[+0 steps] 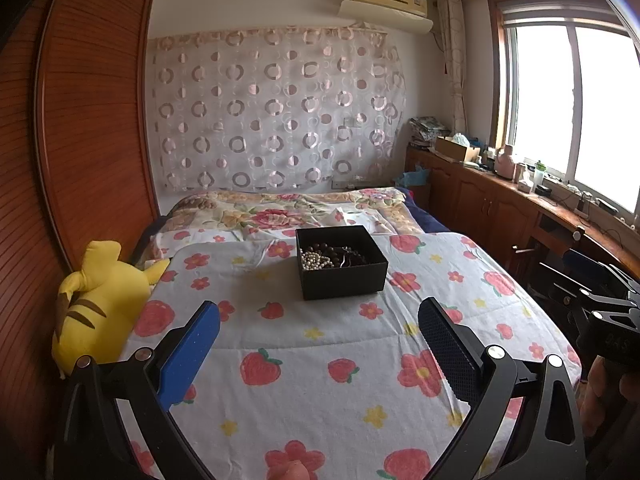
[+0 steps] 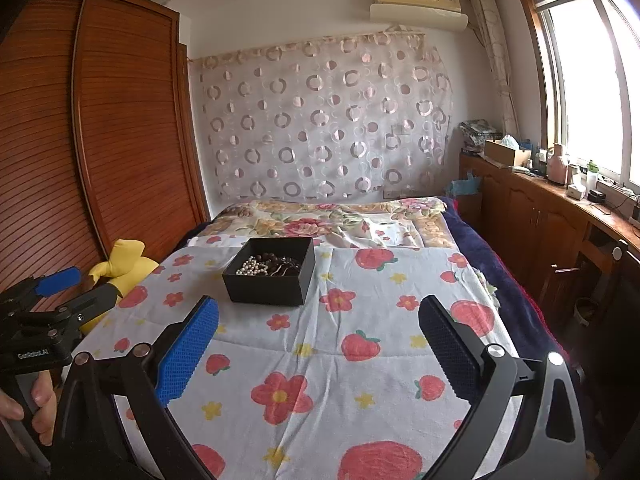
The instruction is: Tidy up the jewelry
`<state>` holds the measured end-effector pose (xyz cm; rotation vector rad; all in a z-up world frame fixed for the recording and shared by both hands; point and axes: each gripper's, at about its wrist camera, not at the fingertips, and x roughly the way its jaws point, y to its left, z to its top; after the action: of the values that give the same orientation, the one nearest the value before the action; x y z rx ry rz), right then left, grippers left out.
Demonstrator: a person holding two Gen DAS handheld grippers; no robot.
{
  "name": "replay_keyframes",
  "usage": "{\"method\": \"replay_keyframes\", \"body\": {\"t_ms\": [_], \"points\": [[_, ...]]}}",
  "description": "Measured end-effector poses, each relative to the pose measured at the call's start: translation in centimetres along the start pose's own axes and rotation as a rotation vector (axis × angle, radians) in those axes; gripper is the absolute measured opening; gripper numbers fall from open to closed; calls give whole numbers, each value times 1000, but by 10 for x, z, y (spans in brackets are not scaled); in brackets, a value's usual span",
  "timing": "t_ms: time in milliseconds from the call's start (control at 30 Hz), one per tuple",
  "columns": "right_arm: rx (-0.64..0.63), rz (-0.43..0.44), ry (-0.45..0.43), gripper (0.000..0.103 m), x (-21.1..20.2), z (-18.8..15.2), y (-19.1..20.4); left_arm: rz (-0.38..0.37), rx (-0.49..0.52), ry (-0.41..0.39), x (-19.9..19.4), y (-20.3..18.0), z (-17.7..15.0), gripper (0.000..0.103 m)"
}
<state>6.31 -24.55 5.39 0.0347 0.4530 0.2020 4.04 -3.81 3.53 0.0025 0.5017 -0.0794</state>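
An open black box (image 1: pixel 342 276) stands on the strawberry-print bedspread (image 1: pixel 320 360). It holds a white pearl string (image 1: pixel 314 259) and dark bead strands (image 1: pixel 344 257). It also shows in the right wrist view (image 2: pixel 269 280), with the pearls (image 2: pixel 252 267) inside. My left gripper (image 1: pixel 320 320) is open and empty, hovering short of the box. My right gripper (image 2: pixel 318 316) is open and empty, to the right of the box and nearer than it. The left gripper also shows at the left edge of the right wrist view (image 2: pixel 76 284).
A yellow plush toy (image 1: pixel 96 304) lies at the bed's left edge beside a wooden wardrobe (image 1: pixel 80 120). A floral quilt (image 1: pixel 288 212) lies at the bed's head. A wooden cabinet (image 1: pixel 500 200) with clutter runs under the window on the right.
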Motion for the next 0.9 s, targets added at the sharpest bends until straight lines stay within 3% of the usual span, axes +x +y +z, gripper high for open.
{"method": "replay_keyframes", "body": {"t_ms": [900], "points": [[3,3,1,101,0,1,0,-7,-5,-5,-5,-1,2,96]]}}
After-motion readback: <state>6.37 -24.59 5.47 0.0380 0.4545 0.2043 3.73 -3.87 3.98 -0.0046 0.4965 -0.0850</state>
